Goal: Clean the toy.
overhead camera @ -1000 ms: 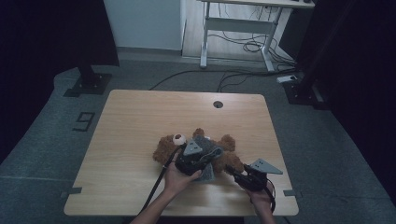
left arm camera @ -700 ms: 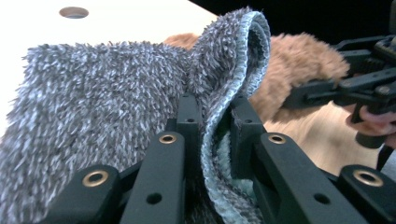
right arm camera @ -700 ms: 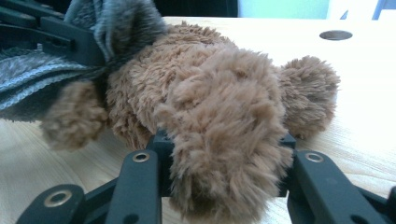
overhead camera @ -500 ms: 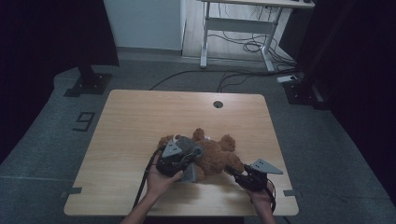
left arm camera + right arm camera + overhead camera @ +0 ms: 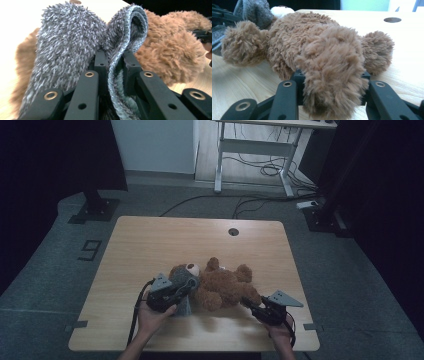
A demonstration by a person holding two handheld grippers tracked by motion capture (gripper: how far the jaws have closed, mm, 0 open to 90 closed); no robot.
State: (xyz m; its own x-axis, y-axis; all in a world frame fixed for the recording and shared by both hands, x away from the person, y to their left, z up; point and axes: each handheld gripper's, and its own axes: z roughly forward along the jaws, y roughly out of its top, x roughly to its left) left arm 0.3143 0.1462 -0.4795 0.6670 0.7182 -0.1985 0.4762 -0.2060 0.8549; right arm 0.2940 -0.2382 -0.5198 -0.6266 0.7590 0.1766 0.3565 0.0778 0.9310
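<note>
A brown teddy bear [image 5: 220, 285] lay on its back near the front edge of the wooden worktop [image 5: 150, 245], its head toward the person's left and its legs toward the right. The left gripper [image 5: 176, 290] had its jaws closed on the hem of a grey fleecy garment [image 5: 75, 50], pinching a fold of the fabric beside the bear's head. The right gripper [image 5: 252, 304] had its jaws clamped round one plush leg [image 5: 332, 75], which bulged out between them. Both things looked light, soft and limp: the fur would squash under pressure rather than slip, nothing seemed fragile, and the garment would likely stretch and droop wherever it was not held. Its doubled hem appeared the firmest place to hold, while on the bear a leg or arm gave a narrow, compressible handle, better than the round body. By count there was one bear, one grey garment, two grippers and one worktop with a single round hole [image 5: 233, 231] near its far edge.
</note>
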